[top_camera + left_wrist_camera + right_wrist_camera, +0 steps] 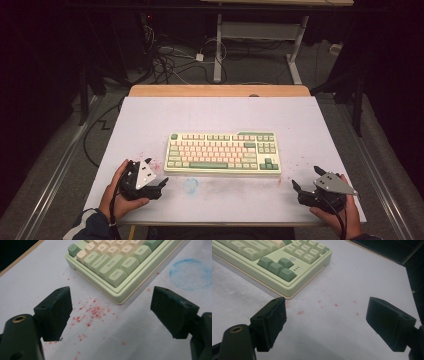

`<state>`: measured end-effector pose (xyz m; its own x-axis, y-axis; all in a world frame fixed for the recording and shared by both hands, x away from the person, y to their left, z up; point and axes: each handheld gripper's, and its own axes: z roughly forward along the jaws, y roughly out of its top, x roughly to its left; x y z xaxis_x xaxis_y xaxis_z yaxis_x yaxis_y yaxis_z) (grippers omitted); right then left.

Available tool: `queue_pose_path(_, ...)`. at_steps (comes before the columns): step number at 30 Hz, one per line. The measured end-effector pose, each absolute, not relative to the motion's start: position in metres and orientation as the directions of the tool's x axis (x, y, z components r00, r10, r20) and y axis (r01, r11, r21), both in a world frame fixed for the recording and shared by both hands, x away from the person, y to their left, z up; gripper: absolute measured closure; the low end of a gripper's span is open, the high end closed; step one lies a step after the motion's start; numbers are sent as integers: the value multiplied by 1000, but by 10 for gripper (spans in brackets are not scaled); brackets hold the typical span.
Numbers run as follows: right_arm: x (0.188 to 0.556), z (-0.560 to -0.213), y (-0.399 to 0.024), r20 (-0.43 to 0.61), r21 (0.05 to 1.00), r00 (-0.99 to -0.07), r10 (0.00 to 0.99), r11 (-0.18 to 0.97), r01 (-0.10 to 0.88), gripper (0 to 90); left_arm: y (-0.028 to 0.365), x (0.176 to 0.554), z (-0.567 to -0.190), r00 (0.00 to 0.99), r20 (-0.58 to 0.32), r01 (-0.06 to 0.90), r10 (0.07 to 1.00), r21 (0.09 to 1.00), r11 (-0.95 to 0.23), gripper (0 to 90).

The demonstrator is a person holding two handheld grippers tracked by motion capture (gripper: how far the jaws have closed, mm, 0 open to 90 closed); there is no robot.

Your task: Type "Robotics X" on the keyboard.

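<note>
Each hand carries a black claw of blocky plastic. The left claw [161, 185], at the lower left of the high view, has a grey three-cornered plate on top with small dark holes, and a black cable trailing down past a dark sleeve with a pale stripe. The right claw [299, 189], at the lower right, bears a like plate and cable. In the gripper views, the jaws are thick dark slabs with screw holes, beside a brass-ringed hole at lower left.

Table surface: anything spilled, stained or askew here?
Yes. Red specks stain the white table by the keyboard corners, and a faint blue ring sits before it. The keyboard itself lies square, undamaged.
</note>
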<state>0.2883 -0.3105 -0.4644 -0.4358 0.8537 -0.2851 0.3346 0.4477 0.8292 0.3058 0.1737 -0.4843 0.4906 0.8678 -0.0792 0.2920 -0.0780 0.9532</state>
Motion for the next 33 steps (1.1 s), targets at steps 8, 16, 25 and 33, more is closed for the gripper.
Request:
queue_pose_path(8, 282, -458, -307, -290, 842, -436, 852, 444, 307, 175, 170, 305, -483, 503, -90, 290, 860, 954, -70, 165)
queue_pose_path(16, 284, -458, -309, -288, 844, -440, 850, 443, 303, 176, 167, 308, -485, 500, -84, 298, 862, 951, -81, 165)
queue_pose_path(25, 283, -456, -307, -287, 848, -433, 855, 437, 299, 177, 168, 309, -483, 489, -92, 304, 867, 950, -70, 165)
queue_pose_path(33, 289, -457, -306, -296, 840, -439, 848, 450, 303, 178, 169, 315, -480, 473, -119, 321, 873, 946, -45, 165)
